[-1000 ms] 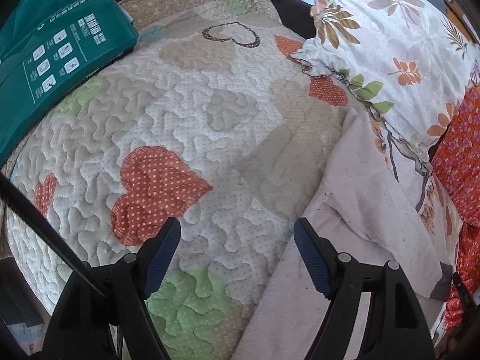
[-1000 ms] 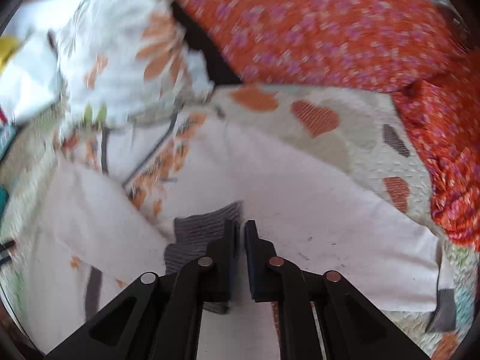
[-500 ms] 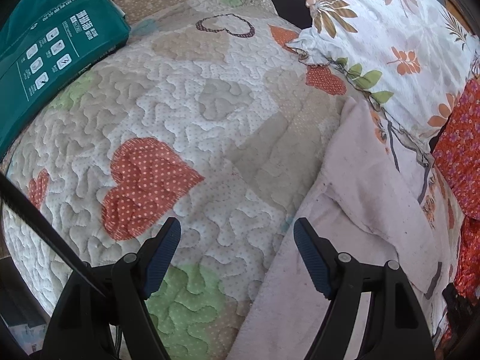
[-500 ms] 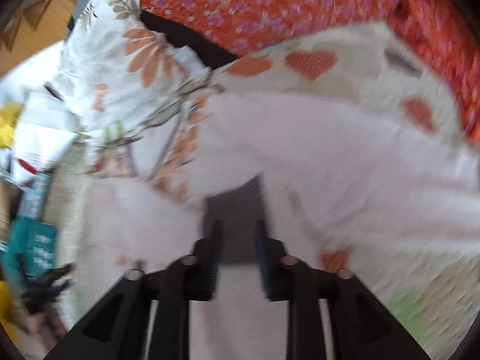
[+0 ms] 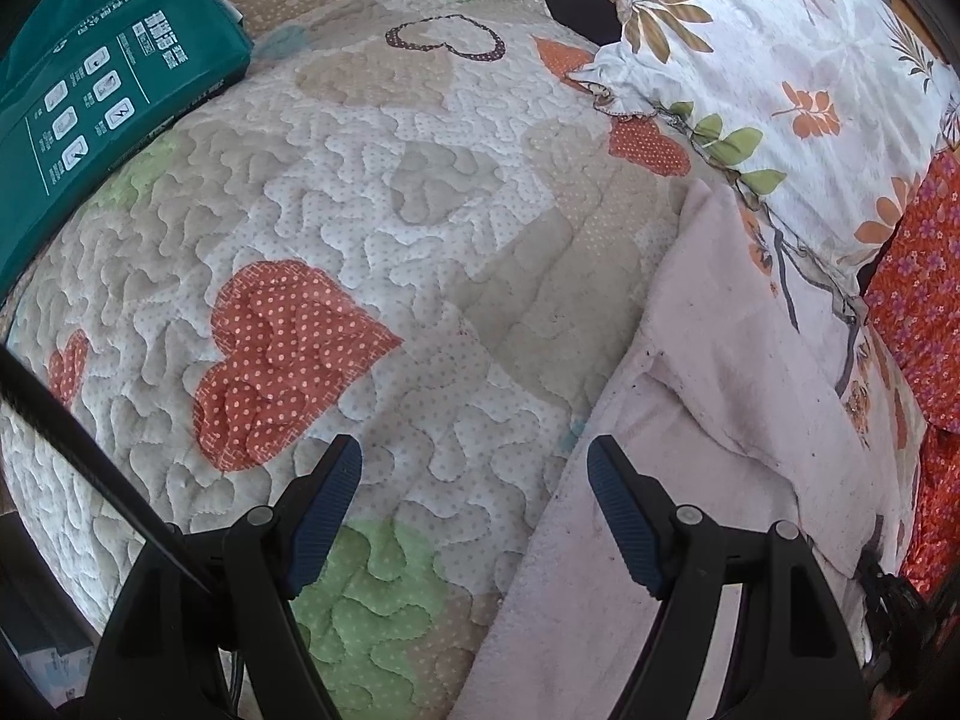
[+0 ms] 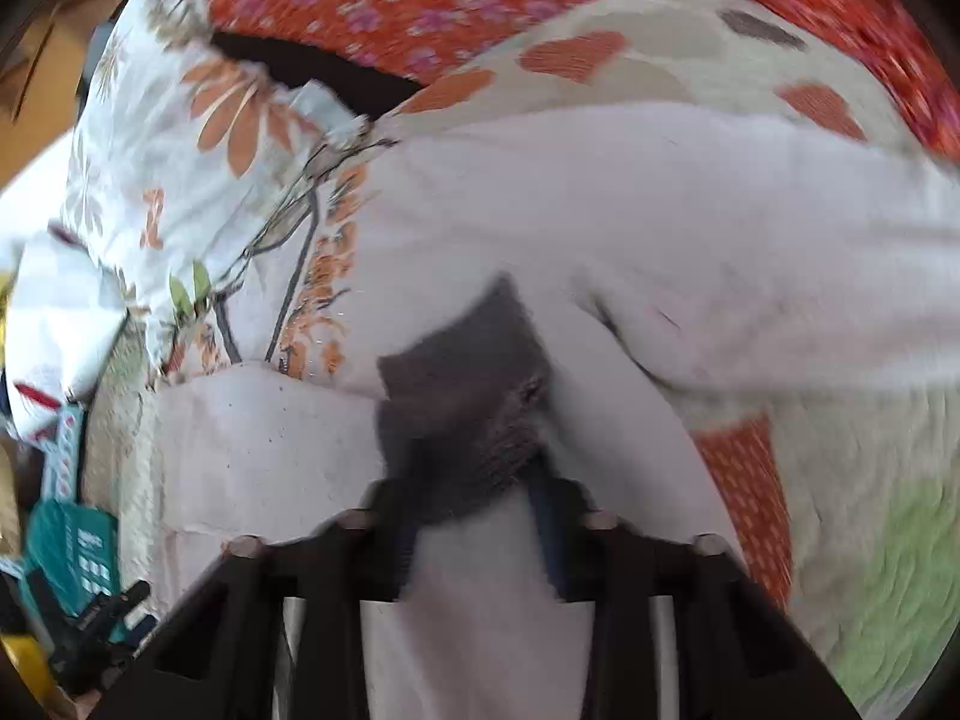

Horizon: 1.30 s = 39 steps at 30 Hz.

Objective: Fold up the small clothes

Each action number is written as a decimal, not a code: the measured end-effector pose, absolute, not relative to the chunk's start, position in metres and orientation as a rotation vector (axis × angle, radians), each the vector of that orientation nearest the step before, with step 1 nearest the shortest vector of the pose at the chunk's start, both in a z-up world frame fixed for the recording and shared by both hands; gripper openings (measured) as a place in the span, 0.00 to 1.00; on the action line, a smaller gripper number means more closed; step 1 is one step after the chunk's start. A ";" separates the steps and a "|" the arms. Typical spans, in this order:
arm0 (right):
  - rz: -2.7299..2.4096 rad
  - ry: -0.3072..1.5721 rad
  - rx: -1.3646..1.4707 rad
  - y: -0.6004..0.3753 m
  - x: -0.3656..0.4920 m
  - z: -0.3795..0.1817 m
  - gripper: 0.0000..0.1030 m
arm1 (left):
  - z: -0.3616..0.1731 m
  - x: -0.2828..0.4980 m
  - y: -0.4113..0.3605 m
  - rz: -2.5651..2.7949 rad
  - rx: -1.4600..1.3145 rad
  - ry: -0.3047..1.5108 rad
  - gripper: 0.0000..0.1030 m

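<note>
left wrist view first, reading from the left edge: a green package (image 5: 90, 108) sits in the upper left corner on the heart-patterned quilt (image 5: 372, 228). low in the frame your left gripper (image 5: 474, 480) hangs with its tongs wide apart and nothing between them, over bare quilt. the pale pink garment (image 5: 708, 420) lies from the lower middle up toward the right, its near edge just beside the right-hand fingertip. beyond it, upper right, is the floral pillow (image 5: 780, 60), with red flowered fabric (image 5: 924, 300) at the right edge.

right wrist view, again from the left: the floral pillow (image 6: 180, 150) fills the upper left, the pink garment (image 6: 660, 210) spreads across the middle, and its dark grey cuff (image 6: 468, 384) sits at centre, running down between the fingers of your right gripper (image 6: 480, 516). those tongs look parted with the cuff in the gap, but the frame is blurred and you cannot tell whether they are pinching it or loose around it.

what could go wrong, as a judgement: if the hold on the cuff is only light, the sleeve may slip out partway and land bunched rather than flat. the garment's far edge also lies against the pillow, so a pull could drag or snag there. your left gripper is off the cloth, so nothing pins the body and the whole piece may slide.
</note>
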State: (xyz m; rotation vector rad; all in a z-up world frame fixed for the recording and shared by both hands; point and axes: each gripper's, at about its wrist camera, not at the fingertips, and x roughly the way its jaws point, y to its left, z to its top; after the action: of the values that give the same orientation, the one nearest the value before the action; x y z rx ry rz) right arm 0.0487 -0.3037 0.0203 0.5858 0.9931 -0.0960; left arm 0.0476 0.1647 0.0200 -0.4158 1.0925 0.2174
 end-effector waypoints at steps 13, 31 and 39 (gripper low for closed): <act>0.042 0.792 0.560 -0.298 0.044 0.096 0.07 | 0.018 0.048 0.154 0.198 -0.394 1.103 0.74; -0.328 0.924 0.555 -0.439 -0.065 0.057 0.31 | 0.024 0.048 0.128 0.177 -0.257 1.070 0.74; -0.397 1.128 0.347 -0.519 -0.133 0.084 0.52 | 0.007 0.043 0.110 0.134 -0.214 1.139 0.75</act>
State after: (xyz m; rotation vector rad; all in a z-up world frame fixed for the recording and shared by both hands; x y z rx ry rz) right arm -0.1326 -0.5188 0.0844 0.3473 1.1281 -0.3966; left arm 0.0426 0.1099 0.0067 -0.2138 1.1394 0.1344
